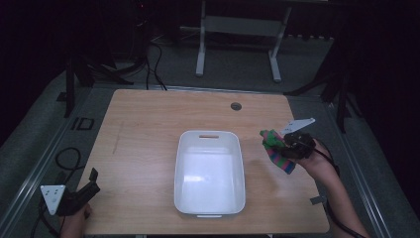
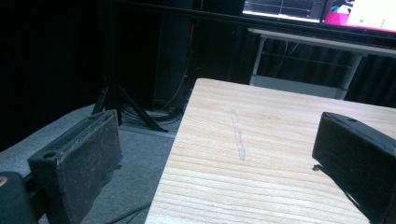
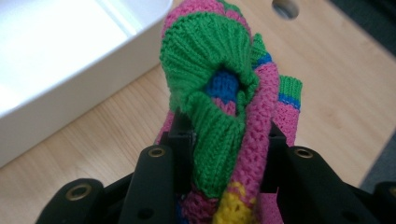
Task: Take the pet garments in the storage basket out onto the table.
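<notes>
A knitted sock (image 1: 276, 148) in pink, green, blue and yellow stripes hangs in my right gripper (image 1: 283, 142), just right of the white bin (image 1: 181, 168). Seen up close in the right gripper view, the jaws of my right gripper (image 3: 224, 135) are shut on the sock (image 3: 219, 84), whose green cuff bulges out above them and whose body droops below the hand. My left gripper (image 1: 91, 181) rests at the table's front left corner, open. In the left gripper view its fingers (image 2: 88, 154) stand wide apart with nothing between them.
The white bin (image 3: 70, 93) stands in the middle of the wooden table (image 1: 148, 124) and holds nothing. A round cable hole (image 1: 236, 106) lies near the far edge. Cables and stand legs cover the dark floor beyond the table.
</notes>
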### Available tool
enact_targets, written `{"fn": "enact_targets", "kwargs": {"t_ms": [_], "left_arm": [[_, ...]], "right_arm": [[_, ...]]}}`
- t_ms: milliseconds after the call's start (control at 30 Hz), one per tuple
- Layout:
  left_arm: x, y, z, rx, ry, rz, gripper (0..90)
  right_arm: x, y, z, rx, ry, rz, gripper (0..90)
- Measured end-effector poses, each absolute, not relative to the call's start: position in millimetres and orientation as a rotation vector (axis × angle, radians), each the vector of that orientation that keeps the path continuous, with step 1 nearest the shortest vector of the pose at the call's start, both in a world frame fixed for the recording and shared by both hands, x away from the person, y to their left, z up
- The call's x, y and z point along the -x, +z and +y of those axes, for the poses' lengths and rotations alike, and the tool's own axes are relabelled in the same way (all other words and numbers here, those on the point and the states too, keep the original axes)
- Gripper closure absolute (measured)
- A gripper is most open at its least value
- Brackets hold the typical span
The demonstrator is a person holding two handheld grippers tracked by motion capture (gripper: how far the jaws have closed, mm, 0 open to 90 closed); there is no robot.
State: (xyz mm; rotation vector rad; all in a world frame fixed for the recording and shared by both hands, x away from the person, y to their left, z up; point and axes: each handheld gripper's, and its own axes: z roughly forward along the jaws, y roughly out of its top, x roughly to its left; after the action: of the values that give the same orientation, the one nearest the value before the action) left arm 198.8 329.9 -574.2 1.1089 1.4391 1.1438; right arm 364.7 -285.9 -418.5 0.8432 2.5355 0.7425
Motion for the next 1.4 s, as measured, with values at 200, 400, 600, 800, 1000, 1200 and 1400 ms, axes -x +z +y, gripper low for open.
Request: {"fn": "enact_targets", "kwargs": {"t_ms": [200,400,600,800,1000,1200,1400], "left_arm": [[-198.9,-574.2,329.8,-1.110,1.144,1.438,1.8],[-199.0,-574.2,330.1,-1.110,1.141,1.439,1.8],[-199.0,-574.2,330.2,-1.110,1.140,1.439,1.8],[-199.0,-574.2,330.0,-1.112,1.142,1.438,1.9],[-198.8,-574.2,330.1,-1.109,1.141,1.437,1.8],[-198.7,-574.2,330.1,-1.109,1.141,1.437,1.8],[-198.7,-574.2,330.0,-1.108,1.143,1.438,1.8]], "right_arm": [[-376.7,-455.9,-284.9,-0.891,0.712,2.555,66.8],[-383.4,-488.1,-282.6,-0.929,0.681,2.568,66.7],[-384.4,-515.7,-282.4,-0.963,0.653,2.597,66.3],[-381.3,-532.4,-280.0,-0.986,0.673,2.579,65.0],[-379.2,-528.4,-277.3,-0.973,0.665,2.575,53.7],[-374.5,-511.6,-280.0,-0.981,0.743,2.553,37.3],[-363.8,-489.1,-286.5,-0.960,0.825,2.508,28.8]]}}
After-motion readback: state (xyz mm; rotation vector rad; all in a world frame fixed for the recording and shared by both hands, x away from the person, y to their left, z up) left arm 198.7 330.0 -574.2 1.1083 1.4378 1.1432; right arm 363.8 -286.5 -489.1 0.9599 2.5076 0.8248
